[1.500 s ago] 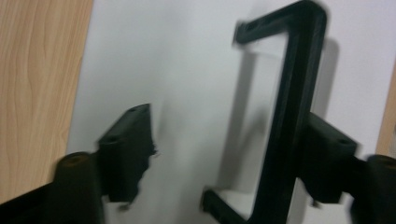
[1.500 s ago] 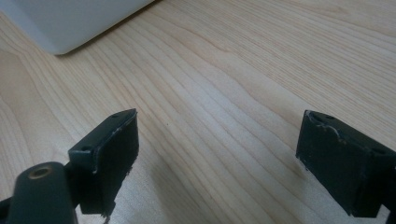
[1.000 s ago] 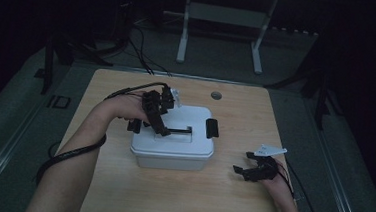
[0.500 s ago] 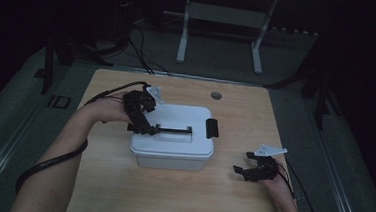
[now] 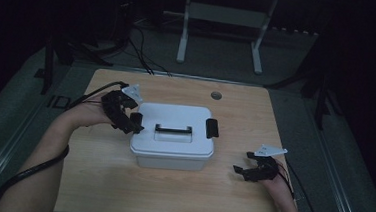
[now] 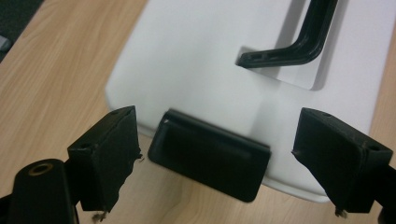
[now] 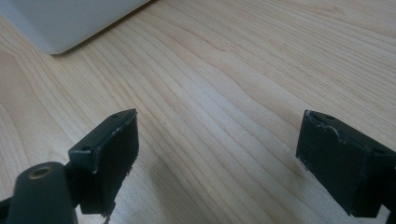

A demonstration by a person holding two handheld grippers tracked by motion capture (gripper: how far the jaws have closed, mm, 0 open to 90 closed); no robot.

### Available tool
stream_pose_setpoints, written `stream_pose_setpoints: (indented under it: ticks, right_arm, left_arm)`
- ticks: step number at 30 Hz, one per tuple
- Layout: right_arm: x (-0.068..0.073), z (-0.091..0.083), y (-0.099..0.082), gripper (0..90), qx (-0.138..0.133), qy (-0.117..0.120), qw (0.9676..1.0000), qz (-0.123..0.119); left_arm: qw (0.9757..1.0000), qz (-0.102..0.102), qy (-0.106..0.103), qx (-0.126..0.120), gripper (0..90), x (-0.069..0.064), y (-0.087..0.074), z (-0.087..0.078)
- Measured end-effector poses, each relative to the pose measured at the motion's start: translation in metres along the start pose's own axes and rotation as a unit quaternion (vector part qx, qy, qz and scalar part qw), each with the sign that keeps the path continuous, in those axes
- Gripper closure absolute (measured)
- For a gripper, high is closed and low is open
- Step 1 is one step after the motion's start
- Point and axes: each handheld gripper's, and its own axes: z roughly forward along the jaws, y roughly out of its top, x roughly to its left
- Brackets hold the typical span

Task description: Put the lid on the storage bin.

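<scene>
A white lidded box (image 5: 173,135) stands in the middle of the wooden table, with a black handle (image 5: 173,130) lying in its lid and a black latch on each end. My left gripper (image 5: 127,124) is at the box's left end, open, its jaws straddling the left latch (image 6: 210,161) without touching it. The box lid (image 6: 210,70) and the handle (image 6: 289,46) lie just beyond. The right latch (image 5: 211,128) stands raised at the other end. My right gripper (image 5: 244,171) rests low over bare wood at the front right, open and empty; a corner of the box (image 7: 60,23) shows at its upper left.
The table (image 5: 229,199) has free wood on all sides of the box. A round cable hole (image 5: 216,95) sits near the far edge. Cables trail off the left side. A white desk frame (image 5: 221,33) stands on the dark floor behind.
My left gripper has moved from over the lid's handle leftward and down to the box's left latch. The right gripper has stayed put.
</scene>
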Motion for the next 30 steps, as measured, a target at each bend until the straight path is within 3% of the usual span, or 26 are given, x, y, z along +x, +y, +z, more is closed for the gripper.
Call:
stream_pose_setpoints:
  ticks: [10, 16, 23, 30]
  right_arm:
    - [0.0, 0.0, 0.0, 12.8, 0.001, 0.0, 1.0, 0.001]
    - [0.0, 0.0, 0.0, 12.8, 0.001, 0.0, 1.0, 0.001]
    - [0.0, 0.0, 0.0, 12.8, 0.0, -0.001, 1.0, 0.002]
    - [0.0, 0.0, 0.0, 12.7, 0.0, -0.004, 1.0, 0.001]
  left_arm:
    - [0.9997, -0.024, 0.0, 0.007, 14.3, 0.005, -0.034, -0.009]
    - [0.9991, -0.04, 0.014, -0.006, 14.3, 0.005, -0.054, -0.01]
    - [0.9976, -0.067, 0.006, -0.014, 14.3, 0.007, -0.082, -0.006]
    - [0.9969, -0.076, 0.004, -0.017, 14.3, 0.005, -0.099, 0.001]
